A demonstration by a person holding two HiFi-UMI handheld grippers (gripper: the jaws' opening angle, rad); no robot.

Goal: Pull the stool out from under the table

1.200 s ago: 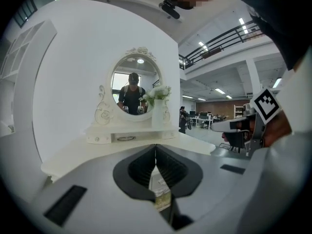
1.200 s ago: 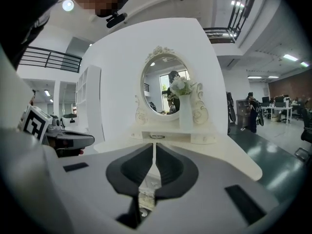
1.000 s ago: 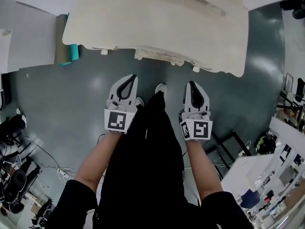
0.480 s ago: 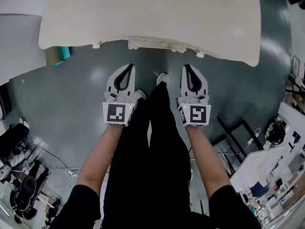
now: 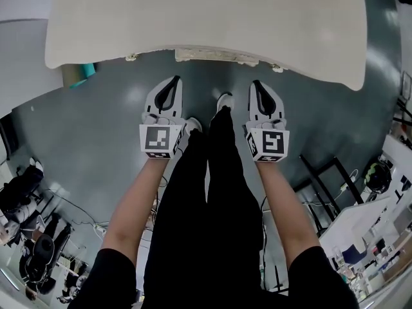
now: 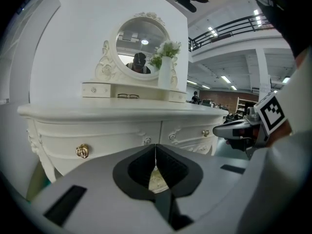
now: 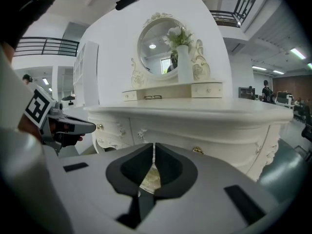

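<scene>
Floor: the floor is dark grey-green and glossy, with patches of glare.
Room, left: a teal thing stands by the table's left end; cables and dark gear lie at the lower left of the head view.
Table: the cream table spans the top of the head view. It is an ornate dressing table that carries an oval mirror, a white vase of flowers and a pair of glasses.
Stool: the stool is tucked under the table. Only a pale strip of its edge shows past the table's front edge, at the middle.
Room, right: a black metal frame lies on the floor, with cluttered white desks beyond it.
Left arm: the bare forearm reaches forward beside black-trousered legs.
Left gripper: the left gripper has its jaws pressed together with nothing held. It points at the table front, tilted a little downward, short of the edge.
Right arm: held the same way and level with the left.
Right gripper: the right gripper also has its jaws together, empty, and it stops short of the table.
Count: one table, one stool, one mirror, one vase, two grippers.
</scene>
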